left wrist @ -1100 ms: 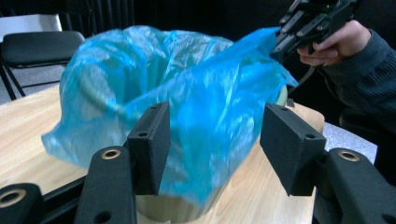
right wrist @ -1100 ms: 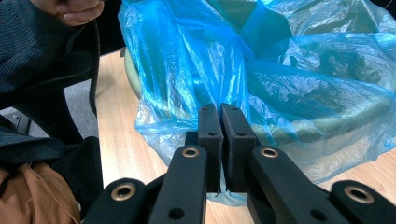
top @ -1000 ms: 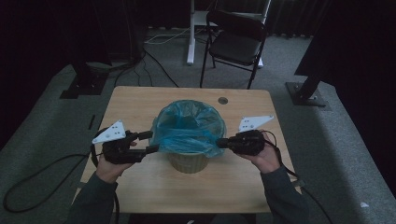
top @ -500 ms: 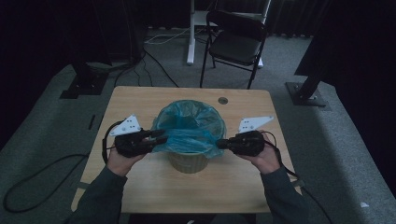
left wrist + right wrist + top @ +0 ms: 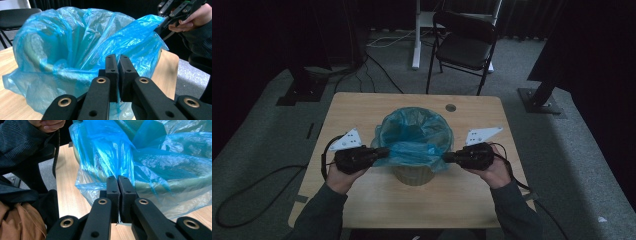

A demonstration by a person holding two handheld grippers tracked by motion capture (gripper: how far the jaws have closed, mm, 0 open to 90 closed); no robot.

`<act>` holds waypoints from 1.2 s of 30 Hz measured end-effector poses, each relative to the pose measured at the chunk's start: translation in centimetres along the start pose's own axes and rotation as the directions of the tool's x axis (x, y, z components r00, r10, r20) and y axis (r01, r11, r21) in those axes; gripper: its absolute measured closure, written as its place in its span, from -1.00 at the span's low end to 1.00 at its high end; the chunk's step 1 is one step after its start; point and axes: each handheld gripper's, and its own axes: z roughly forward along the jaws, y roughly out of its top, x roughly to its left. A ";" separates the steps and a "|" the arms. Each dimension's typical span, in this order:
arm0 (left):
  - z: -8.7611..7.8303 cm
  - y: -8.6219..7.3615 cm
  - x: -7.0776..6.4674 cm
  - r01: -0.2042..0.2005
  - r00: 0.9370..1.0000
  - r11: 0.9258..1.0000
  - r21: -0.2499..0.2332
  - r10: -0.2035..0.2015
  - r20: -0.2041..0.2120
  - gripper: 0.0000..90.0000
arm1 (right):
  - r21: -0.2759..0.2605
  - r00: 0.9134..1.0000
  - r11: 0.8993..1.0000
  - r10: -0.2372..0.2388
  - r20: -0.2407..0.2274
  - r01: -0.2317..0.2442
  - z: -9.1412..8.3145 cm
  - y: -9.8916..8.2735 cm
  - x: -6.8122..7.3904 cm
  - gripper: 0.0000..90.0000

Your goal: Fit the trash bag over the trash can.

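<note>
A small pale bin point(image 5: 412, 175) stands mid-table, lined with a blue plastic bag point(image 5: 414, 135) whose film spills over the rim. My left gripper point(image 5: 382, 152) lies level at the bag's left edge. Its jaws have just been closing, and in the left gripper view my gripper point(image 5: 118, 62) has its pads together on the thin blue film point(image 5: 82, 50). My right gripper point(image 5: 446, 158) pinches the bag's right edge, seen far off as it holds a stretched corner point(image 5: 162, 23). In the right gripper view my gripper point(image 5: 118, 182) is shut with the film point(image 5: 150, 157) at the pads.
The wooden table point(image 5: 362, 110) has a round cable hole point(image 5: 450, 107) at its far side. Behind it stand a black folding chair point(image 5: 464, 45) and a white post point(image 5: 417, 35). Dark stand bases point(image 5: 542, 97) flank the table, and a cable point(image 5: 252, 185) trails on the floor at left.
My left gripper has moved right to the bag's left edge, and its jaws have gone from wide apart to shut on the film. The right gripper has kept still.
</note>
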 end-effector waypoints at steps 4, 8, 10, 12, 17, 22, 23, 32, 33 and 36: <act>-0.1 -0.5 -0.3 -0.003 1.000 1.000 0.006 0.003 0.004 0.93 | 0.010 1.000 1.000 -0.008 -0.003 0.008 0.1 -0.1 0.2 0.96; -0.2 -1.0 -0.5 0.001 1.000 1.000 0.011 -0.001 0.009 0.94 | 0.015 1.000 1.000 -0.011 -0.008 0.012 0.1 -0.2 0.4 0.96; -0.3 -1.1 -0.5 0.000 1.000 1.000 0.015 -0.001 0.010 0.94 | 0.017 1.000 1.000 -0.014 -0.010 0.014 0.2 -0.2 0.4 0.96; -0.3 -1.6 -0.7 0.005 1.000 1.000 0.015 -0.005 0.016 0.94 | 0.023 1.000 1.000 -0.018 -0.014 0.018 0.3 -0.3 0.6 0.96; -0.1 -2.3 -0.9 0.011 0.999 1.000 0.025 -0.011 0.032 0.95 | 0.036 0.999 0.999 -0.025 -0.025 0.026 0.5 -0.4 0.8 0.96; 0.1 -3.1 -1.0 0.022 0.999 0.999 0.037 -0.023 0.046 0.95 | 0.046 0.999 0.998 -0.032 -0.036 0.033 0.8 -0.5 1.0 0.95; 0.2 -3.2 -1.0 0.024 0.998 0.999 0.042 -0.026 0.049 0.95 | 0.051 0.999 0.998 -0.032 -0.038 0.034 0.8 -0.5 1.1 0.96; 1.1 -3.9 -0.8 0.031 0.998 0.997 0.073 -0.035 0.054 0.95 | 0.064 0.999 0.998 -0.019 -0.043 0.022 1.0 -1.2 0.7 0.96; 1.2 -4.0 -0.8 0.030 0.998 0.997 0.077 -0.034 0.054 0.95 | 0.065 0.999 0.998 -0.016 -0.044 0.019 1.0 -1.3 0.7 0.95; 1.5 -4.2 -0.6 0.034 0.998 0.996 0.087 -0.039 0.052 0.95 | 0.066 0.999 0.998 -0.008 -0.046 0.011 1.1 -1.5 0.5 0.96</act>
